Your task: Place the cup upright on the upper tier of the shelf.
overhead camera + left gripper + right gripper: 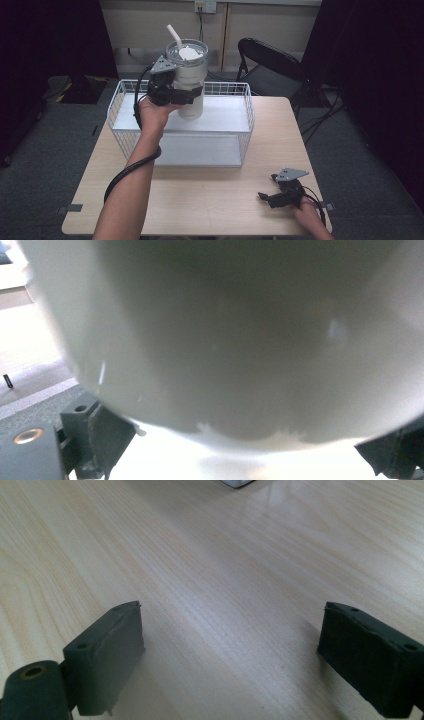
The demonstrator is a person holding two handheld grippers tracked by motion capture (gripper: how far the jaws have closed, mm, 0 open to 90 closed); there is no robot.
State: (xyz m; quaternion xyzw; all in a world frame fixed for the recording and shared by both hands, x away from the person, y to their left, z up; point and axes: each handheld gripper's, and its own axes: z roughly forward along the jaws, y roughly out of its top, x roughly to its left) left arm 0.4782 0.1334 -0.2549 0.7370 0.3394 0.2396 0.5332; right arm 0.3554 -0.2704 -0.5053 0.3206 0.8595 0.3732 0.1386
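A white tumbler [192,70] with a clear lid and a white straw [174,36] is upright over the white wire basket [247,107] at the back of the table. My left gripper [192,91] is shut on the tumbler's lower body, gripping it from the left. In the left gripper view the tumbler's white wall [225,330] sits right against the camera, between the two jaws of the left gripper [245,445]. I cannot tell whether its base touches the basket floor. My right gripper [268,186] rests on the wooden table [210,195] at the front right, open. Bare wood shows between the jaws of the right gripper [230,650].
The basket takes up the back middle of the table. A black folding chair [270,65] stands behind the table's back right corner. Dark curtains hang at both sides, and the left gripper's cable runs along the forearm.
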